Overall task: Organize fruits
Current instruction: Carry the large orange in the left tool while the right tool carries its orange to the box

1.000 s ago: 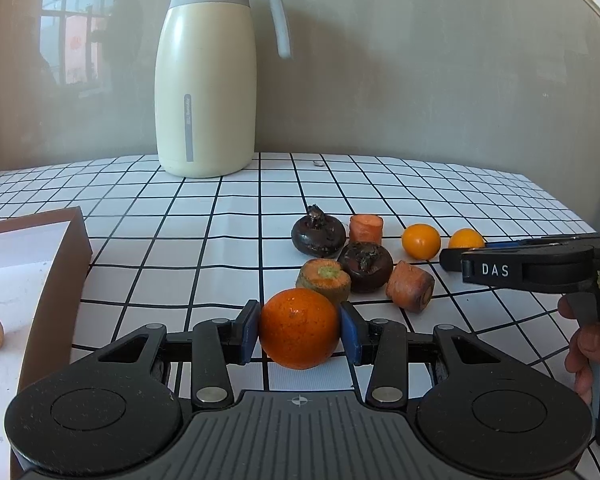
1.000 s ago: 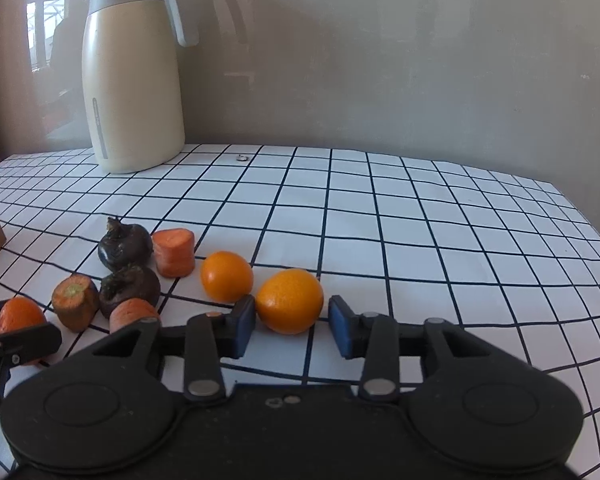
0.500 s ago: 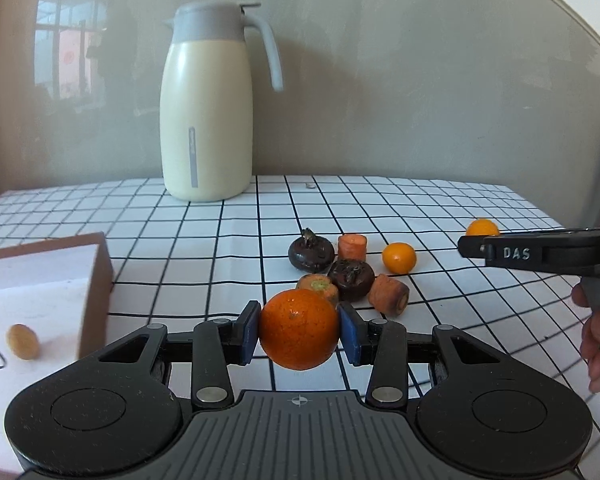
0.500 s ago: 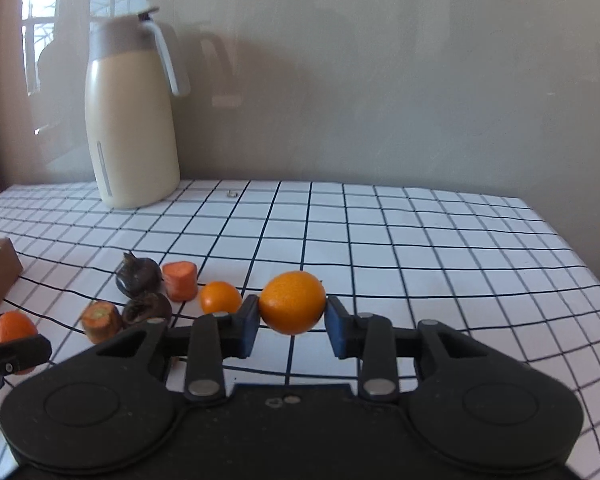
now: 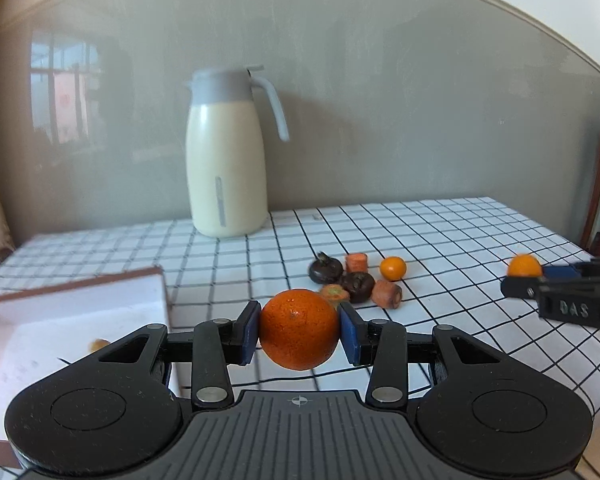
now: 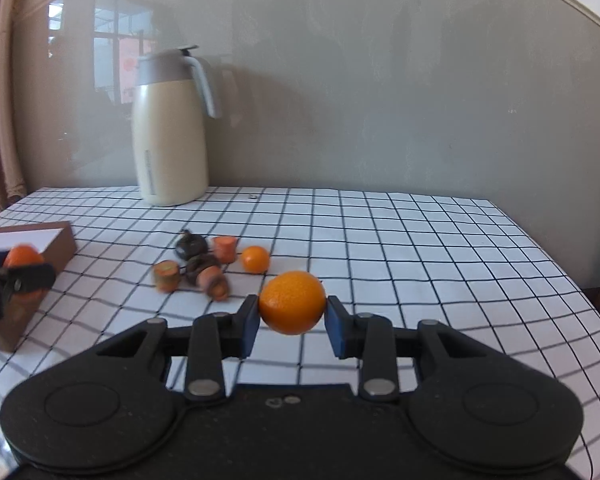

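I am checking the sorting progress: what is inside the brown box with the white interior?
Inside the brown cardboard box with white interior, one small blurred yellowish-orange round thing lies on the floor. The left gripper body covers the near part.

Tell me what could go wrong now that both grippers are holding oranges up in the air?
The left gripper pinches its round orange only at two sides, so it might slip and roll away. The right gripper holds its orange the same way, above the table. The box has a raised wall; a low approach could bump it.
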Action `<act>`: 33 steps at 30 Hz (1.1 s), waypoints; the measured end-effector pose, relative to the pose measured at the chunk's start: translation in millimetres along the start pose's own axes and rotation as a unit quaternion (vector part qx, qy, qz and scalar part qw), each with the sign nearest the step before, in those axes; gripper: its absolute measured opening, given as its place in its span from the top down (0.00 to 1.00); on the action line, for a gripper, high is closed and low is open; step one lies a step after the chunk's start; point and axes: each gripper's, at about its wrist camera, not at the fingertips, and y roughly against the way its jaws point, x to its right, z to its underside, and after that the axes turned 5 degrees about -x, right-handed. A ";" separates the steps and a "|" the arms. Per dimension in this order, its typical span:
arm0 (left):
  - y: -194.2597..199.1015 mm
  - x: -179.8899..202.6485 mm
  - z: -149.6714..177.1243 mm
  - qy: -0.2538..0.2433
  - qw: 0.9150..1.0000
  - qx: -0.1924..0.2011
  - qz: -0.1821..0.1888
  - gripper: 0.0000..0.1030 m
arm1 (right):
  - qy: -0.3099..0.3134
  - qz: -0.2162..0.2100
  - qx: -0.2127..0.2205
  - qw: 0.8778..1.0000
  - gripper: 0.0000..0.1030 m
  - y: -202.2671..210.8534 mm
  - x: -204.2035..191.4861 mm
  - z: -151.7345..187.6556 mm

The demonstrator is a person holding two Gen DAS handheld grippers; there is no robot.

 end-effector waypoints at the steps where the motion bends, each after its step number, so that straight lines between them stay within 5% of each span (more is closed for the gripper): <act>1: 5.5 -3.5 0.4 0.000 1.000 0.005 -0.004 0.60 | 0.004 -0.004 0.001 1.000 0.74 5.3 -4.2 1.9; 12: 59.8 -60.9 30.0 0.035 0.998 0.016 -0.053 0.60 | 0.056 -0.054 0.015 0.997 0.74 28.3 -65.0 4.5; 33: 95.9 -152.5 59.7 0.094 0.986 0.026 -0.134 0.60 | 0.117 -0.153 0.050 0.980 0.74 32.0 -167.7 -4.8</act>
